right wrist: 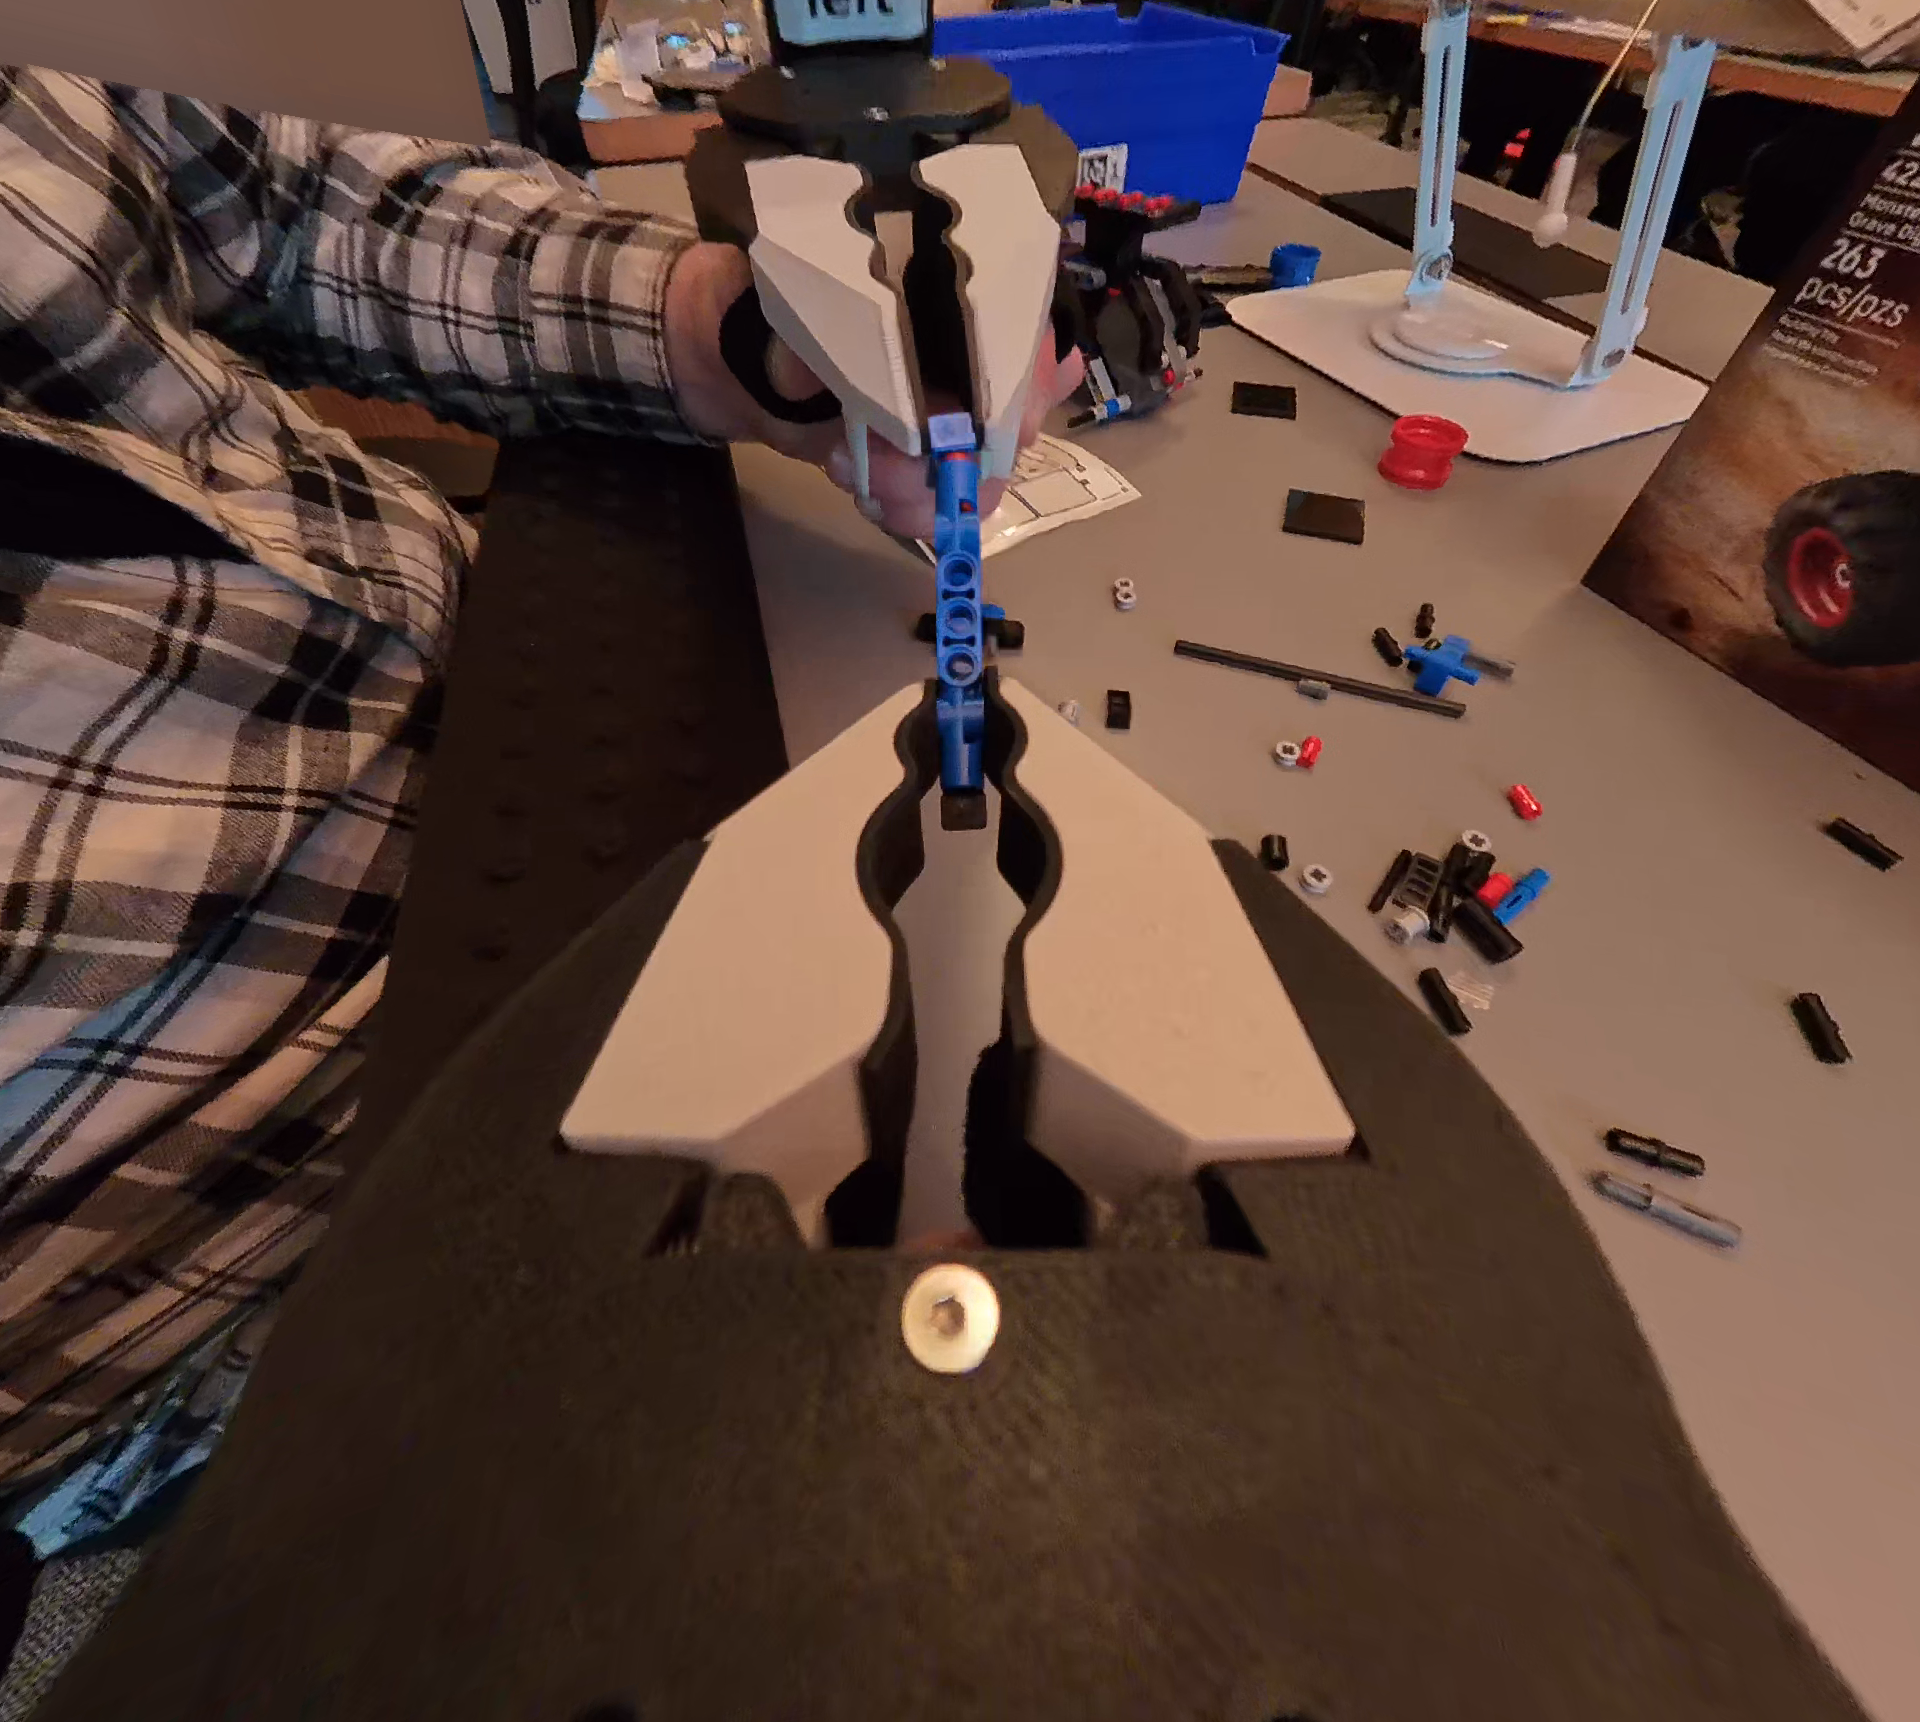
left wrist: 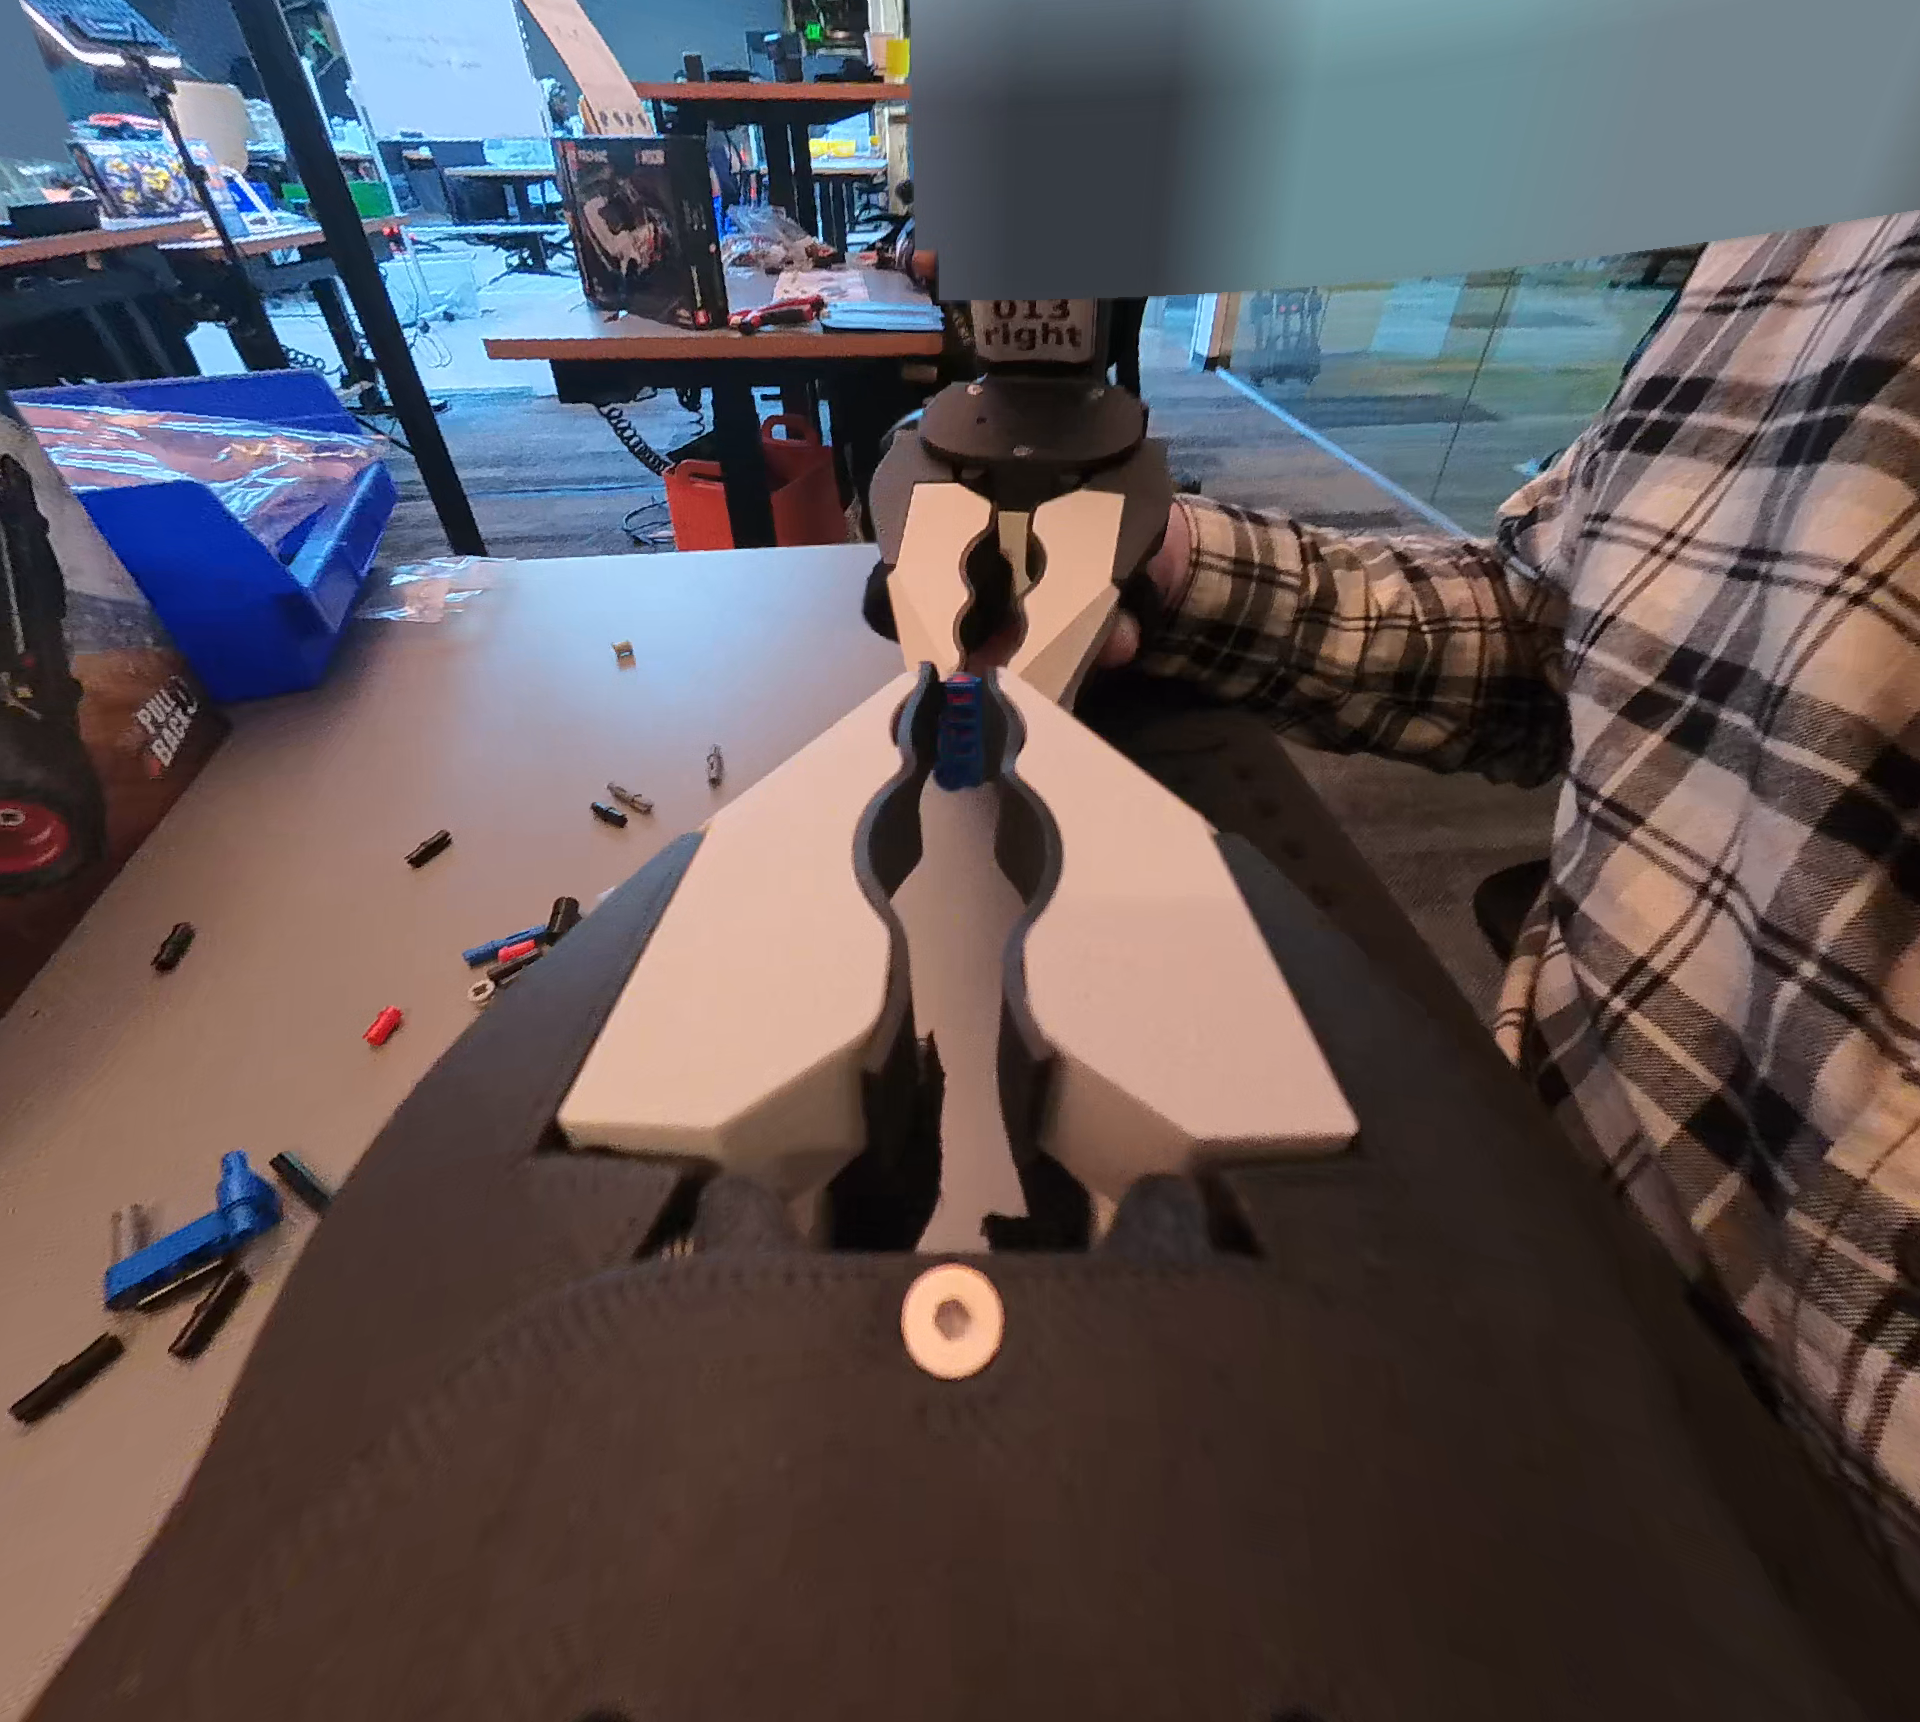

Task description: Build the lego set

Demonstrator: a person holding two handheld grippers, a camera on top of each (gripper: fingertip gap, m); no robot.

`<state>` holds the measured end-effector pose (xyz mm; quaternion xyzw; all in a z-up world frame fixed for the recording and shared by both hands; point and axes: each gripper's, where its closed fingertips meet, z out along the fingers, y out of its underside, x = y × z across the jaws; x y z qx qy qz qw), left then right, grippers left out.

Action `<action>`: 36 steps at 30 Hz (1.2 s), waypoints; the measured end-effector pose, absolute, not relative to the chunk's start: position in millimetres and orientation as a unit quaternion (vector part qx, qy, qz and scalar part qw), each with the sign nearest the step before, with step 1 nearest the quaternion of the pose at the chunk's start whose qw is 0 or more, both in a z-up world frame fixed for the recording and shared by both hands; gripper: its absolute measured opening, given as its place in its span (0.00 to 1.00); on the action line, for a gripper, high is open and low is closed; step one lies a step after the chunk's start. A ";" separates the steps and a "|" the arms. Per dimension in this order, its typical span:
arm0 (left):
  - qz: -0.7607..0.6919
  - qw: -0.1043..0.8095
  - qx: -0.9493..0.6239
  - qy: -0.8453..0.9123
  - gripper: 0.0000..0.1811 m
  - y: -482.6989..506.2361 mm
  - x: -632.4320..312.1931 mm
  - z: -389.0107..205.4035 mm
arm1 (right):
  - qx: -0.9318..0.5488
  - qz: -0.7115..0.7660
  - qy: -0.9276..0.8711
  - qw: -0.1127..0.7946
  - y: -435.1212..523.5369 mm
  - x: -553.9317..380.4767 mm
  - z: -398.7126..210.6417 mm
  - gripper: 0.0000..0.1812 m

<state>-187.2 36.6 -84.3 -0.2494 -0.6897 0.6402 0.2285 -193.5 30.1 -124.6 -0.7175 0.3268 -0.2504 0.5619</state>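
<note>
A blue Technic beam with round holes (right wrist: 957, 623) is held in the air between both grippers, above the near edge of the grey table (right wrist: 1558, 1101). My right gripper (right wrist: 961, 716) is shut on its near end. My left gripper (right wrist: 951, 438) is shut on its far end, where a small grey piece (right wrist: 953, 432) and a red pin sit. In the left wrist view the beam (left wrist: 958, 732) shows end-on between my left gripper's fingertips (left wrist: 957, 704), and the right gripper (left wrist: 980, 659) faces it tip to tip. A black pin crosses the beam's middle.
Loose black, blue, red and grey pins lie scattered on the table (left wrist: 364, 841). A part-built black model (right wrist: 1132, 322), a red wheel hub (right wrist: 1421, 451), a long black axle (right wrist: 1320, 680), a white stand (right wrist: 1455, 342), a blue bin (left wrist: 239, 519) and the set box (right wrist: 1787, 529) stand around. The tips of one gripper are about 5 cm away from the tips of the other. The right tips stand about 15 cm off the long black axle (right wrist: 1320, 680).
</note>
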 end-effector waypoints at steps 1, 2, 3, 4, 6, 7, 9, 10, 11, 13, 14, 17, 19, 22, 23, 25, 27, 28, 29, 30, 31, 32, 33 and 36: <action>0.642 0.237 -0.246 -0.687 0.03 37.1 -187.6 -82.8 | -0.713 -0.249 0.325 0.570 30.2 -194.2 -121.5 0.03; 0.643 0.244 -0.243 -0.684 0.03 37.5 -188.4 -81.3 | -0.709 -0.248 0.323 0.576 30.4 -194.8 -118.8 0.03; 0.646 0.251 -0.240 -0.679 0.04 37.8 -189.2 -79.1 | -0.707 -0.248 0.321 0.580 30.9 -195.1 -116.7 0.03; 0.648 0.259 -0.236 -0.676 0.04 38.1 -189.9 -77.2 | -0.707 -0.248 0.319 0.580 31.5 -195.3 -115.7 0.03; 0.653 0.276 -0.226 -0.669 0.03 38.3 -189.6 -73.4 | -0.707 -0.245 0.315 0.584 33.3 -195.7 -113.7 0.03; 0.653 0.284 -0.222 -0.666 0.03 38.6 -189.6 -72.5 | -0.707 -0.243 0.313 0.586 34.5 -196.0 -112.7 0.03; 0.654 0.295 -0.218 -0.662 0.03 39.5 -189.4 -71.3 | -0.707 -0.242 0.311 0.587 35.3 -195.7 -111.5 0.03; 0.655 0.297 -0.217 -0.660 0.04 39.9 -189.1 -70.5 | -0.706 -0.241 0.310 0.589 35.8 -195.5 -110.8 0.03; 0.655 0.299 -0.217 -0.659 0.04 40.1 -189.0 -69.8 | -0.705 -0.241 0.310 0.590 36.0 -195.2 -110.2 0.03; 0.656 0.310 -0.212 -0.655 0.04 40.6 -188.9 -68.2 | -0.702 -0.236 0.311 0.596 36.8 -194.9 -108.6 0.03; 0.655 0.318 -0.208 -0.653 0.03 40.7 -188.6 -67.5 | -0.701 -0.234 0.311 0.598 37.0 -194.8 -107.9 0.03; 0.655 0.342 -0.194 -0.645 0.04 41.3 -187.2 -64.4 | -0.697 -0.227 0.313 0.604 38.1 -194.0 -105.5 0.03; 0.655 0.355 -0.186 -0.640 0.03 41.7 -186.0 -62.4 | -0.694 -0.224 0.315 0.608 38.4 -193.0 -103.6 0.03; 0.653 0.384 -0.168 -0.631 0.03 42.1 -183.2 -59.1 | -0.689 -0.218 0.318 0.614 39.2 -191.1 -100.8 0.03; 0.653 0.394 -0.160 -0.627 0.03 41.9 -181.4 -57.9 | -0.688 -0.216 0.319 0.616 39.7 -190.2 -99.7 0.03; 0.653 0.409 -0.147 -0.621 0.03 41.6 -179.0 -56.7 | -0.685 -0.214 0.323 0.617 39.8 -187.7 -98.3 0.03; 0.652 0.420 -0.138 -0.616 0.03 41.6 -177.0 -55.4 | -0.683 -0.209 0.326 0.619 40.2 -186.3 -97.1 0.03; 0.652 0.422 -0.136 -0.615 0.03 41.4 -176.0 -55.0 | -0.683 -0.207 0.328 0.619 40.2 -185.5 -96.7 0.03; 0.652 0.422 -0.136 -0.615 0.03 41.4 -175.7 -55.1 | -0.683 -0.205 0.330 0.618 40.3 -185.0 -96.9 0.03; 0.653 0.420 -0.136 -0.615 0.03 41.2 -175.4 -55.2 | -0.684 -0.203 0.331 0.617 40.3 -184.7 -97.0 0.03; 0.655 0.416 -0.137 -0.617 0.03 40.9 -174.9 -55.4 | -0.685 -0.202 0.333 0.616 40.0 -184.4 -97.1 0.03; 0.657 0.409 -0.140 -0.618 0.03 40.9 -174.6 -55.6 | -0.685 -0.200 0.334 0.616 39.8 -184.1 -97.2 0.03; 0.660 0.397 -0.145 -0.621 0.03 40.7 -174.4 -56.0 | -0.685 -0.198 0.335 0.615 39.9 -183.9 -97.5 0.03; 0.669 0.349 -0.167 -0.635 0.03 39.7 -174.0 -58.2 | -0.685 -0.194 0.341 0.614 39.5 -183.0 -98.8 0.03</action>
